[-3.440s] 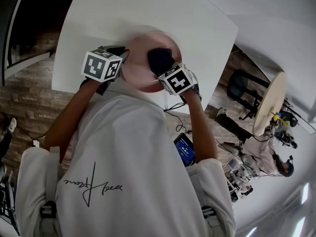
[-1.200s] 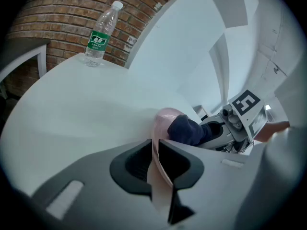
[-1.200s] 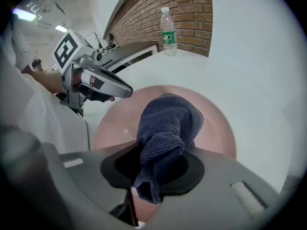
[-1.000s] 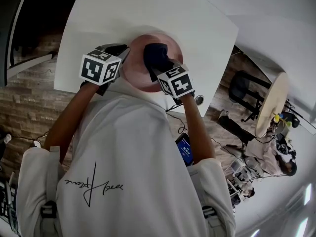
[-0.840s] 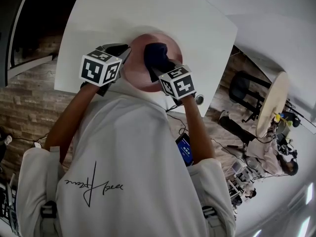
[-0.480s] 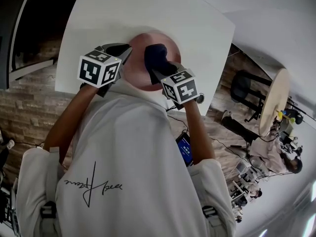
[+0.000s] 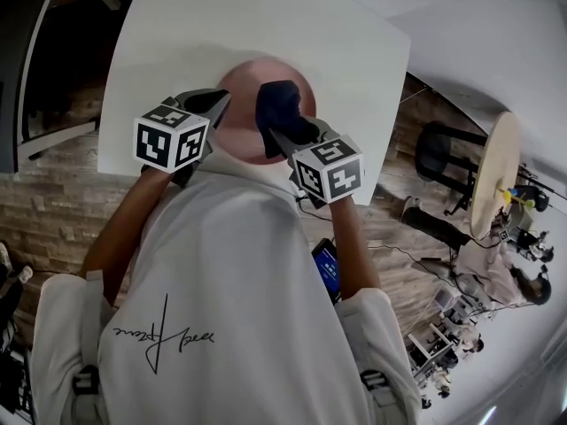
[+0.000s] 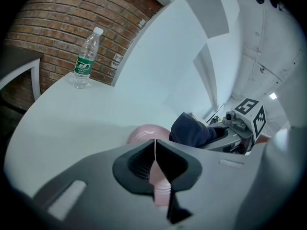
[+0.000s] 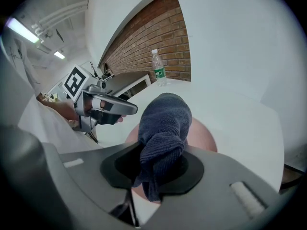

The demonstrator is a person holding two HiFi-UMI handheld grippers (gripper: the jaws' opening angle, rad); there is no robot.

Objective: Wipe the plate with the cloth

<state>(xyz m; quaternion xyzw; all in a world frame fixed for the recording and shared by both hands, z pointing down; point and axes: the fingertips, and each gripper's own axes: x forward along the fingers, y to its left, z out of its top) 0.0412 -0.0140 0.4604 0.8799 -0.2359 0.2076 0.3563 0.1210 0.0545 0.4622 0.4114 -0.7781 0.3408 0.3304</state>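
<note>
White table (image 7: 177, 42) with a water bottle (image 8: 86, 59) reaches a brick wall (image 8: 57, 23). At centre, our left gripper (image 7: 217, 106) pinches the pink plate (image 7: 244, 104), whose near edge is hidden; our right gripper (image 9: 160, 164) clamps the dark blue cloth (image 9: 165, 123) over it.

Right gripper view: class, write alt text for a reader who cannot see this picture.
The right claw grips a bunched dark blue cloth held over a pink plate on a white table. The left claw meets the plate's left edge. A water bottle stands at the table's far side by a brick wall.
</note>
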